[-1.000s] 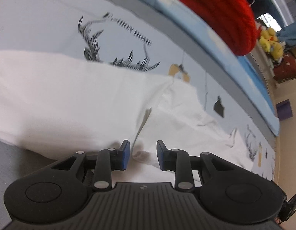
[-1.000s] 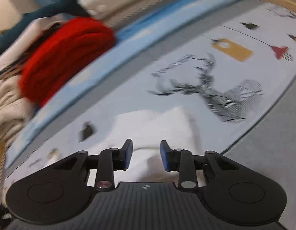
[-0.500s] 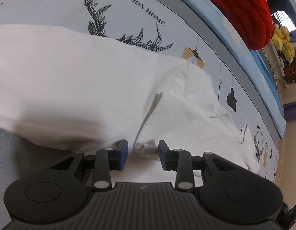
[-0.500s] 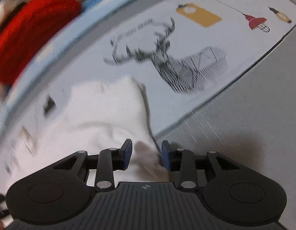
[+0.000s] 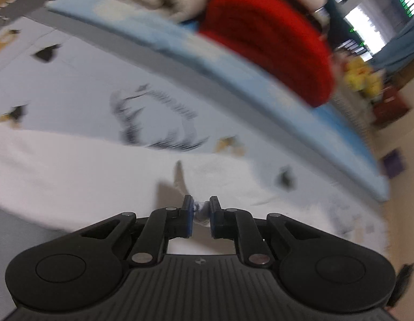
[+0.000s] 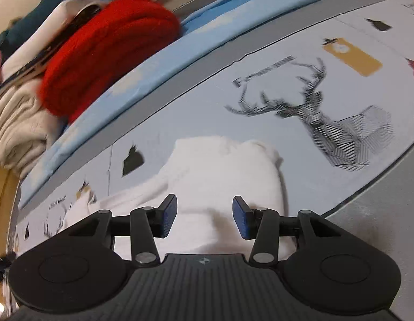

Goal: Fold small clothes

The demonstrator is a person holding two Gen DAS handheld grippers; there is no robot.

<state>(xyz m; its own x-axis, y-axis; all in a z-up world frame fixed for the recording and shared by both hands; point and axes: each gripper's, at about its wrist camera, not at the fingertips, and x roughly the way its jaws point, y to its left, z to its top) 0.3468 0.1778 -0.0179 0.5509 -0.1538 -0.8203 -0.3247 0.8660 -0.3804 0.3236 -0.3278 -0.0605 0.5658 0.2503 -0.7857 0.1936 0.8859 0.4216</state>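
Pinching white garment (image 5: pixel 81 176), left tool (image 5: pixel 201 210); right tool (image 6: pixel 204 215) apart; lettering unreadable.

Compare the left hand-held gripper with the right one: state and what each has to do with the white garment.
The left hand-held gripper is shut, pinching a fold of the white garment; the right hand-held gripper stands wide open, holding nothing. The left's view is motion-blurred; the right's is fairly sharp. Both have black bodies with blue pads and point over the same garment on the deer-print sheet.
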